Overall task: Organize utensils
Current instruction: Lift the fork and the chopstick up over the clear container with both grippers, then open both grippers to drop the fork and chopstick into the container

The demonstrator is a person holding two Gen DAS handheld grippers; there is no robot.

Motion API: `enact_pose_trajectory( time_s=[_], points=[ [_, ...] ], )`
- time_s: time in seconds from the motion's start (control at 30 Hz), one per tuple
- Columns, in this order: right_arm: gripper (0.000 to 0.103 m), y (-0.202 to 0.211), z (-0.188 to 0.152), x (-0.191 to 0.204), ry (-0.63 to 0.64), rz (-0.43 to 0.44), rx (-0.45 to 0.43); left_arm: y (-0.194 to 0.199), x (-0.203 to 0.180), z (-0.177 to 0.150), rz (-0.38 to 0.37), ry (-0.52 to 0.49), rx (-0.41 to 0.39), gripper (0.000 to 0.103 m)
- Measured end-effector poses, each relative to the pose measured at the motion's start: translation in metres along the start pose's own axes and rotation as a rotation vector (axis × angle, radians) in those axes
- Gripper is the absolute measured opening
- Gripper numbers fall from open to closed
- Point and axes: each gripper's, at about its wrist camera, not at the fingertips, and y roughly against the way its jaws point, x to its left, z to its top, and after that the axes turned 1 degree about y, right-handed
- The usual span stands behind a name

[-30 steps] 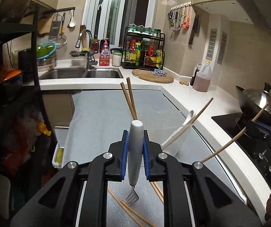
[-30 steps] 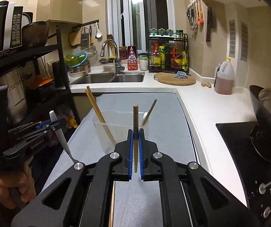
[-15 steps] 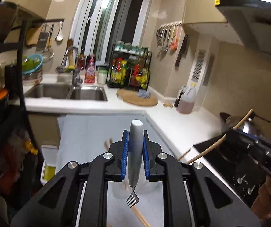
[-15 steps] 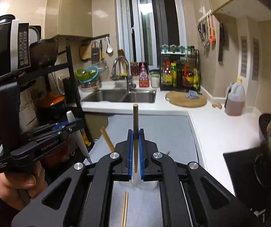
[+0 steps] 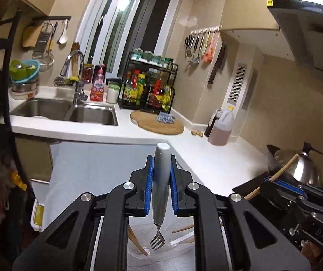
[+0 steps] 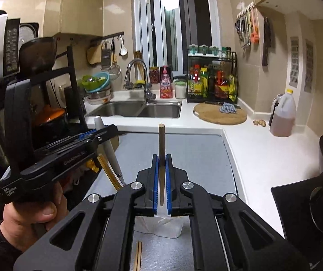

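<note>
My left gripper point(image 5: 161, 169) is shut on a white-handled fork point(image 5: 160, 192), tines down, right above a clear plastic container point(image 5: 139, 248) that holds several wooden chopsticks point(image 5: 136, 241). My right gripper point(image 6: 161, 167) is shut on a single wooden chopstick point(image 6: 161, 144), upright, above the same container point(image 6: 170, 228). The left gripper point(image 6: 98, 133) with the fork point(image 6: 110, 153) shows at left in the right wrist view. The right gripper point(image 5: 276, 181) with its chopstick point(image 5: 283, 167) shows at right in the left wrist view.
A grey mat point(image 6: 195, 153) covers the counter under the container; loose chopsticks point(image 6: 137, 257) lie on it near me. A sink point(image 6: 139, 109), a cutting board point(image 6: 220, 114), an oil jug point(image 6: 282, 115), a wok point(image 5: 297, 164) on the stove and a black rack point(image 6: 48, 72) surround it.
Both grippers rose and moved forward over the container, which now lies low behind the jaws. The fork and the chopstick stay gripped.
</note>
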Motion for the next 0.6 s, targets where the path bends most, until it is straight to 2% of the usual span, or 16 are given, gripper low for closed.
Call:
enact_pose_trajectory(
  time_s=[0.23,0.37,0.4,0.47,0.6],
  points=[
    [0.006,-0.038,-0.022,-0.001,-0.004,0.006,0.088,-0.032,0.003,-0.032,0.013,-0.064,0.105,0.014],
    [0.007,-0.052,-0.03,0.001,0.003,0.008,0.133,-0.039,0.004,-0.04,0.02,-0.083,0.151,0.015],
    [0.01,-0.053,-0.032,0.001,0.005,0.004,0.144,-0.037,0.004,-0.04,0.02,-0.084,0.152,0.017],
    [0.015,-0.053,-0.033,0.0,-0.005,-0.014,0.152,-0.029,0.003,-0.037,0.024,-0.088,0.131,0.027],
    [0.026,-0.038,-0.028,-0.003,-0.01,-0.035,0.123,-0.006,0.001,-0.026,0.026,-0.074,0.081,0.028]
  ],
)
